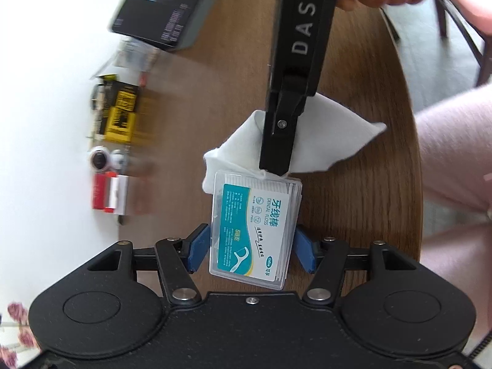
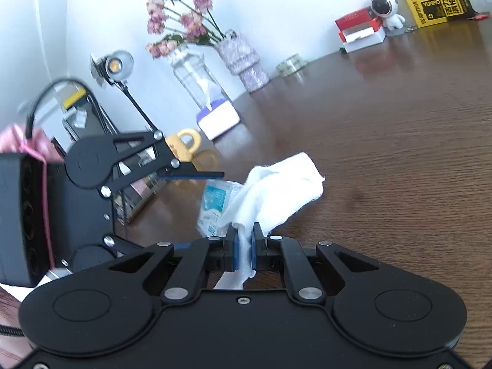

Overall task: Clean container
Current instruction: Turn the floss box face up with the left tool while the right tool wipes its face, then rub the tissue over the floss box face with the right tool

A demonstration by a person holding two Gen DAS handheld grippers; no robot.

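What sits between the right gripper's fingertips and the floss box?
The white cloth: the right gripper pinches it against the floss box, held by the left gripper. Left wrist view shows it best.

The clear dental floss box (image 1: 255, 227) carries a teal and white label with a yellow curve. At its 12 o'clock lies a plain white wipe (image 1: 323, 129). Both claws are black with blue pads: the left claw (image 1: 250, 246) and the right claw (image 2: 244, 246). The desk (image 2: 399, 153) is dark brown with wood grain. At 1 o'clock in the right wrist view stand a yellow and black box (image 2: 436, 3) and a red and white box (image 2: 361, 30); at 11 o'clock, dusty pink roses (image 2: 181, 18).
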